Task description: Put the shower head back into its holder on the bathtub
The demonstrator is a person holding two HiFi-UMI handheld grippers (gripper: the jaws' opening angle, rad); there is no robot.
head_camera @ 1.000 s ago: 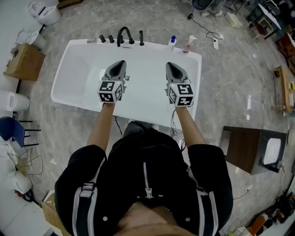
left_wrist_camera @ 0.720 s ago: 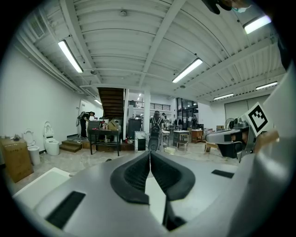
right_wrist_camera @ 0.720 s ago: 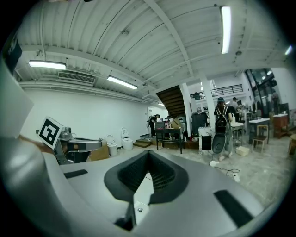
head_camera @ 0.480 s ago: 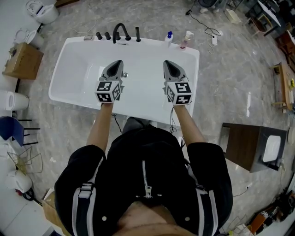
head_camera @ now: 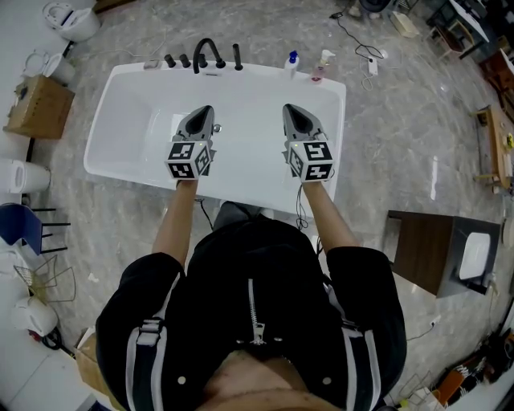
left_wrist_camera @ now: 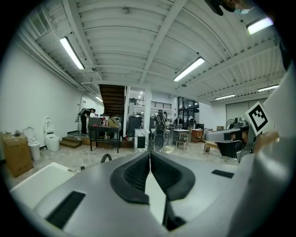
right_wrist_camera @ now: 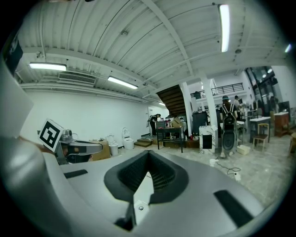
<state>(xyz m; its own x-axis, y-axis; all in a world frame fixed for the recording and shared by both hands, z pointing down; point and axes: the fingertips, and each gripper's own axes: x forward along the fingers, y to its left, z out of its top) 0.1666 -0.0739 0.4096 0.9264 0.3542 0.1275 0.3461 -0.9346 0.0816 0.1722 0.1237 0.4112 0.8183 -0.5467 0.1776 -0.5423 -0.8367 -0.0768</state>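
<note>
In the head view a white bathtub [head_camera: 128,88] lies in front of me. On its far rim stands a black fitting: two knobs [head_camera: 177,60], a curved spout [head_camera: 207,52] and a slim upright black shower head [head_camera: 238,56]. My left gripper [head_camera: 206,110] and right gripper [head_camera: 291,110] hover side by side over the tub's basin, well short of the fitting. Both are shut with nothing between the pads. The left gripper view shows its jaws [left_wrist_camera: 149,155] meeting, with the spout [left_wrist_camera: 105,158] low at the left. The right gripper's [right_wrist_camera: 149,156] own view shows the same closed pads.
Two bottles [head_camera: 291,63] [head_camera: 323,66] stand on the tub's far right corner. A cardboard box [head_camera: 40,104] and toilets [head_camera: 76,20] sit to the left. A dark cabinet with a white basin [head_camera: 438,257] is at the right, and cables [head_camera: 361,56] lie on the floor beyond.
The tub and its fitting sit slightly higher and further left in the head view. Both grippers stay shut and side by side, barely shifted.
</note>
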